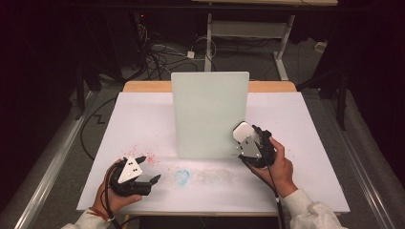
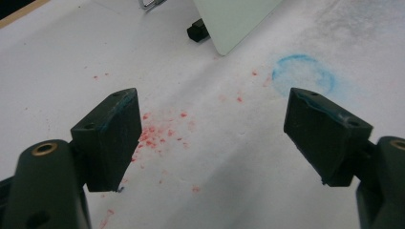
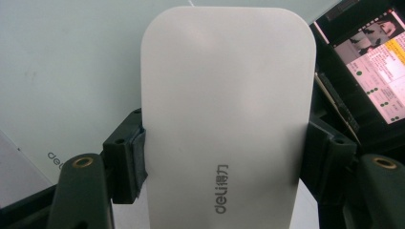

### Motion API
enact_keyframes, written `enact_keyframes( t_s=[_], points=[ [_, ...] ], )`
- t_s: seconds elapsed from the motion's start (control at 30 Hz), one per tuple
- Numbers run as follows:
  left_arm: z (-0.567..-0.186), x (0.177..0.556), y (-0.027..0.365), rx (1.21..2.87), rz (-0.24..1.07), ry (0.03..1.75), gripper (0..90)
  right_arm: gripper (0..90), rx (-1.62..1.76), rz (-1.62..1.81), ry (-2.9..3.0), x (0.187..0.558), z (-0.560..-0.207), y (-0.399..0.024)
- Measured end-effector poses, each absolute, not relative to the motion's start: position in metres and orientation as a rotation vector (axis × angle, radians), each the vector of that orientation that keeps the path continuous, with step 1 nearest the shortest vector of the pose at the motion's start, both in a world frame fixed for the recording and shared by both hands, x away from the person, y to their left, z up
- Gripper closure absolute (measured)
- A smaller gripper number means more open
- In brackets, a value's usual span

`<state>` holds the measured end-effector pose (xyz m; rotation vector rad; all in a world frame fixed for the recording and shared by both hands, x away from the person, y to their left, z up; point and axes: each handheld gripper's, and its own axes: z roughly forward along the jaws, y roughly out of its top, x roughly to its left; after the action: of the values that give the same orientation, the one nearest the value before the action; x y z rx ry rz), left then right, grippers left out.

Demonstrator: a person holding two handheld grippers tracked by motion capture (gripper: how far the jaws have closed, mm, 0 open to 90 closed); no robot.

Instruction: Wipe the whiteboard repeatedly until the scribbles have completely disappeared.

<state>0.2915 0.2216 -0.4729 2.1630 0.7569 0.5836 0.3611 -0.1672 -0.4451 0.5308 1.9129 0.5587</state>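
White eraser [image 3: 224, 124] clamped in right gripper [image 3: 224, 162], left gripper [image 2: 210, 138] wide

Right claw [image 3: 224, 157] grips a white eraser [image 3: 227, 109], probably against the whiteboard [image 3: 71, 71].

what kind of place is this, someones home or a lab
Most likely a lab or recording workspace, not a home: a paper-covered table stained with marker dust, loose cables on the floor behind it, and an upright whiteboard.
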Motion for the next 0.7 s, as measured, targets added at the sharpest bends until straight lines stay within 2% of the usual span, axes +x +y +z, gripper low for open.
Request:
enact_keyframes(
  t_s=[0.7],
  points=[
    [-0.474, 0.292, 0.223, 2.161, 0.580, 0.756, 20.2, 30.9, 0.651, 0.684, 1.890, 0.368, -0.431, -0.178]
  ],
)
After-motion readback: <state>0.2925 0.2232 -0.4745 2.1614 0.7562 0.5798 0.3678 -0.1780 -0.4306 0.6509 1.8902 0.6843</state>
